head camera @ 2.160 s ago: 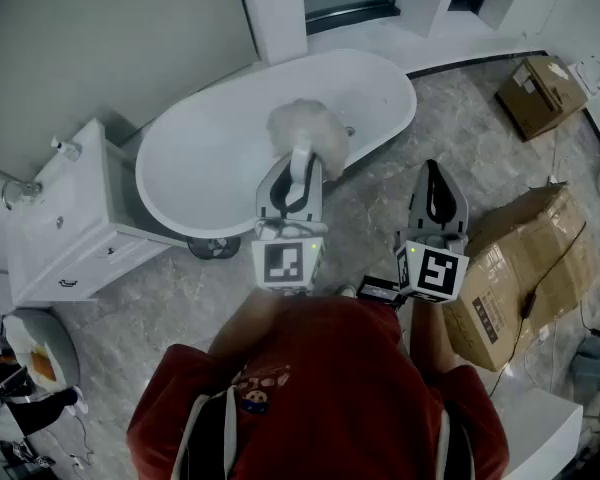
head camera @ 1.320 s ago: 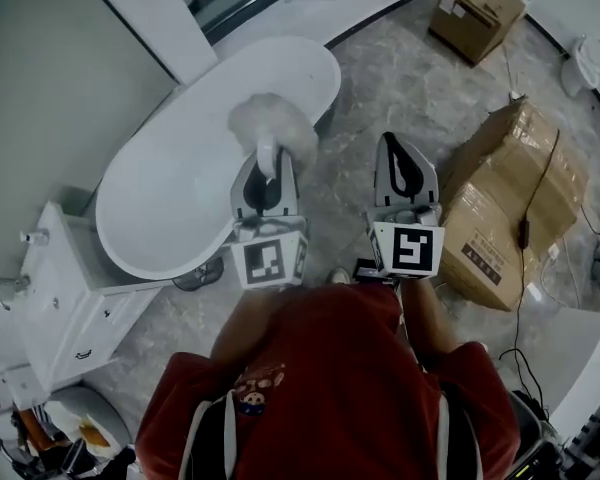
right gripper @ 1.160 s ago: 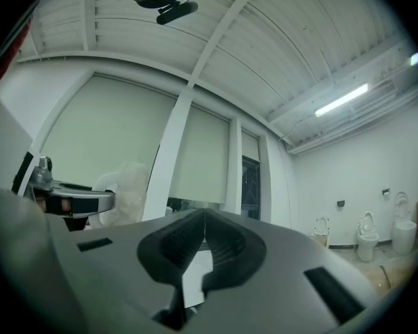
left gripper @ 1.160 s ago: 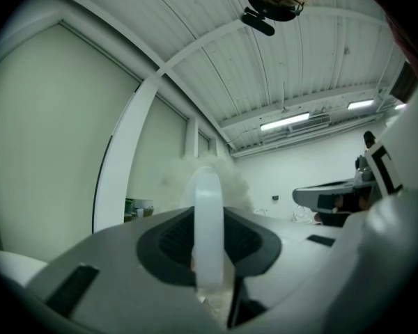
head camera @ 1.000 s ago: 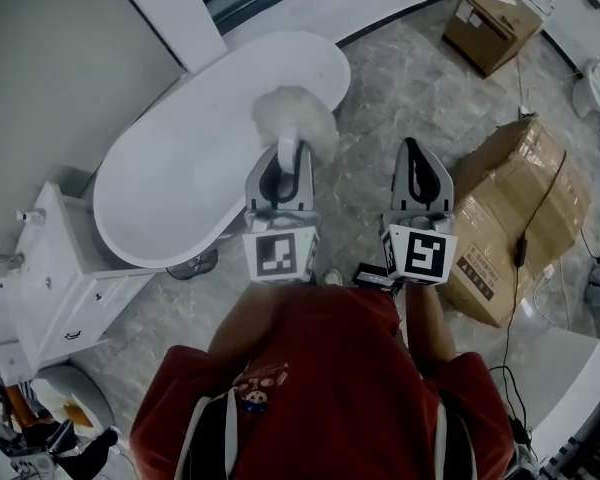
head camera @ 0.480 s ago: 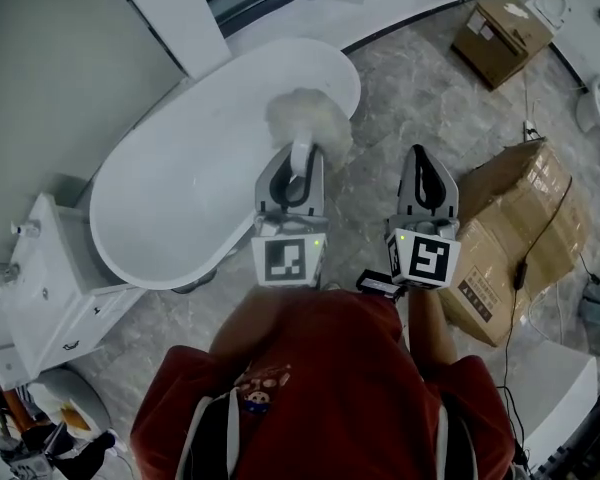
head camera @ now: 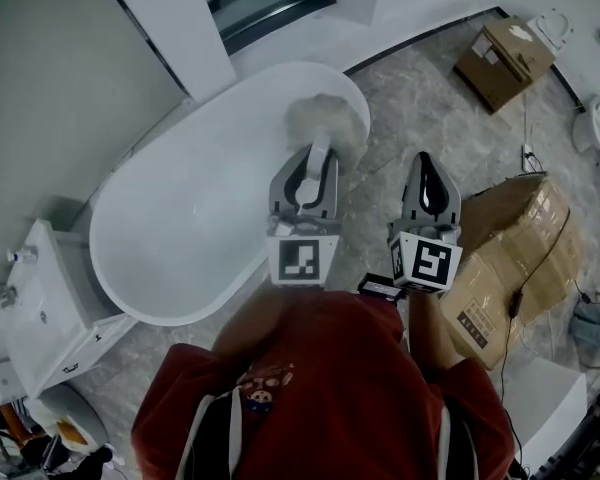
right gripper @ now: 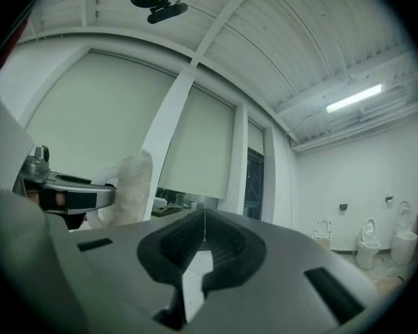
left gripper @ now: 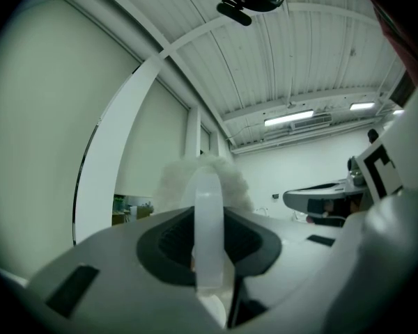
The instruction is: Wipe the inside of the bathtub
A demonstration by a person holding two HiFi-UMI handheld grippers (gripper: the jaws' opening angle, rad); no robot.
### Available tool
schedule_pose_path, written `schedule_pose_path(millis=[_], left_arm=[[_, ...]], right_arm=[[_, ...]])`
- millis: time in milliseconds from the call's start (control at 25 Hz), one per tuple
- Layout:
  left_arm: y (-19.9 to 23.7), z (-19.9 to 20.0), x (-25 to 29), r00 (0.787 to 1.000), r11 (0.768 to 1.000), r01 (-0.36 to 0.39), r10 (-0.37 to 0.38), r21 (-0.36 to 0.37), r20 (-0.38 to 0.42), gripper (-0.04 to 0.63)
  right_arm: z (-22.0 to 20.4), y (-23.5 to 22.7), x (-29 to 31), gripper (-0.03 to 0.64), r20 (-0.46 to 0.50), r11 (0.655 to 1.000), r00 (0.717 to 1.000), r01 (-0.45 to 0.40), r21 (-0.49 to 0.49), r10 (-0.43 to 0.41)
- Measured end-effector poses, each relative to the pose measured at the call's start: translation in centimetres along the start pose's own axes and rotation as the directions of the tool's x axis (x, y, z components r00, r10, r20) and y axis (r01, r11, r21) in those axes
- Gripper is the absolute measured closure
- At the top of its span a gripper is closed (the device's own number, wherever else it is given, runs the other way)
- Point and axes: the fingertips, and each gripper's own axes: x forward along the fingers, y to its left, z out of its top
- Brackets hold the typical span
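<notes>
The smooth white oval bathtub (head camera: 170, 238) lies at the left on the grey marbled floor (head camera: 400, 98). The left claw (head camera: 313, 160) is clamped on the flat, translucent white handle (left gripper: 209, 228) of a duster (head camera: 325, 123), whose fluffy, pale head sits over the tub's inner wall near its right end; it may be touching the surface, though the head view is too soft to be sure. The right claw (head camera: 429, 168) is pressed together with nothing in it, above the floor beside a crumpled cardboard box (head camera: 515, 258).
</notes>
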Motion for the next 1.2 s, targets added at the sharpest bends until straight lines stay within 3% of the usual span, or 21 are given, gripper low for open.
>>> schedule_pose_path(millis=[520, 1200], left_arm=[[2.6, -1.8, 7.9, 1.000, 1.000, 0.002, -0.003, -0.031, -0.023, 0.502], [-8.0, -4.8, 23.6, 0.997, 0.998, -0.065, 0.063, -0.028, -0.052, 0.502]], right_arm=[[-1.3, -0.9, 8.6, 0.604, 0.008, 1.000, 1.000, -0.002, 0.011, 0.002], [-6.4, -16.7, 18.5, 0.604, 0.016, 0.993, 0.994, -0.110, 0.036, 0.109]])
